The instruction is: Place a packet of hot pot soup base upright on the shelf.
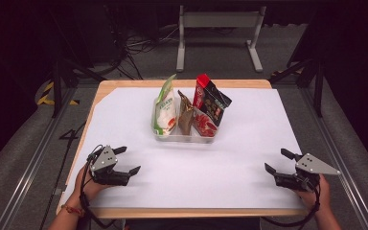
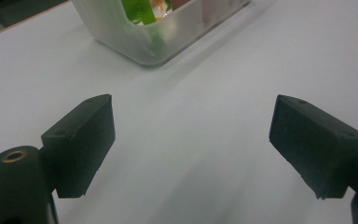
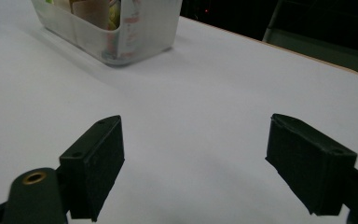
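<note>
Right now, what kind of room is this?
Probably a lab or studio for recording: a table under white paper, dark curtains around it, loose cables on the floor, and a clear bin of snack bags.

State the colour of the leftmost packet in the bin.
Green and white packet, clearest in the high view.

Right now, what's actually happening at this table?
A person sits at a table covered in white paper, with a hand-held gripper in each hand. The left hand-held gripper and the right hand-held gripper both rest near the front edge, jaws wide open and holding nothing. Farther back, in the middle, a clear plastic bin holds upright snack packets: a green and white bag, a brown packet and a red and black packet. Nothing has been picked up yet.
</note>
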`<move>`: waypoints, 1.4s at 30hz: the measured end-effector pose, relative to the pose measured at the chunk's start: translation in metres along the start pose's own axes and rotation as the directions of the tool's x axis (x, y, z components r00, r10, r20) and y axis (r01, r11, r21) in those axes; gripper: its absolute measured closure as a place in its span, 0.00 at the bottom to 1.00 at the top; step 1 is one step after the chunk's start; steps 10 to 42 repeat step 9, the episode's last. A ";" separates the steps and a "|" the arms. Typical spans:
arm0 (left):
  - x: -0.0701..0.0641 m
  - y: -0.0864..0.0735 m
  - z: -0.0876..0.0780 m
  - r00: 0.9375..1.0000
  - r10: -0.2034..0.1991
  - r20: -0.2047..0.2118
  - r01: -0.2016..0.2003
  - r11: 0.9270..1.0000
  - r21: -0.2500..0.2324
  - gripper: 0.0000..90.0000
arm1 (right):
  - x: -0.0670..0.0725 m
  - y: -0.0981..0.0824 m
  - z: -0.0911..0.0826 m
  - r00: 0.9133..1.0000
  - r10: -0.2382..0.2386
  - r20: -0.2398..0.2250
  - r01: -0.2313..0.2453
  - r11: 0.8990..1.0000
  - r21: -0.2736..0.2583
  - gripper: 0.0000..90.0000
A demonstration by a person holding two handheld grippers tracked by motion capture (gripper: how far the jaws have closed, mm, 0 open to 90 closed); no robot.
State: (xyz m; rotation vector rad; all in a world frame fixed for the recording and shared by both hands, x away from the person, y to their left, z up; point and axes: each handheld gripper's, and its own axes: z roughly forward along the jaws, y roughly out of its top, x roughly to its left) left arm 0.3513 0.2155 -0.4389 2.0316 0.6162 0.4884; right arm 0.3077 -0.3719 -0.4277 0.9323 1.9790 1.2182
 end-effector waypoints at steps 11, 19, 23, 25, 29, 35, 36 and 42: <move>0.002 0.001 0.002 1.000 -0.002 -0.001 0.002 1.000 0.001 0.17 | 0.001 0.002 0.000 1.000 -0.005 -0.001 0.005 1.000 0.004 0.20; 0.002 0.001 0.002 1.000 -0.002 -0.001 0.002 1.000 0.001 0.17 | 0.001 0.002 0.000 1.000 -0.005 -0.001 0.005 1.000 0.004 0.20; 0.002 0.001 0.002 1.000 -0.002 -0.001 0.002 1.000 0.001 0.17 | 0.001 0.002 0.000 1.000 -0.005 -0.001 0.005 1.000 0.004 0.20; 0.002 0.001 0.002 1.000 -0.002 -0.001 0.002 1.000 0.001 0.17 | 0.001 0.002 0.000 1.000 -0.005 -0.001 0.005 1.000 0.004 0.20; 0.002 0.001 0.002 1.000 -0.002 -0.001 0.002 1.000 0.001 0.17 | 0.001 0.002 0.000 1.000 -0.005 -0.001 0.005 1.000 0.004 0.20; 0.002 0.001 0.002 1.000 -0.002 -0.001 0.002 1.000 0.001 0.17 | 0.001 0.002 0.000 1.000 -0.005 -0.001 0.005 1.000 0.004 0.20; 0.002 0.001 0.002 1.000 -0.002 -0.001 0.002 1.000 0.001 0.17 | 0.001 0.002 0.000 1.000 -0.005 -0.001 0.005 1.000 0.004 0.20; 0.002 0.001 0.002 1.000 -0.002 -0.001 0.002 1.000 0.001 0.17 | 0.001 0.002 0.000 1.000 -0.005 -0.001 0.005 1.000 0.004 0.20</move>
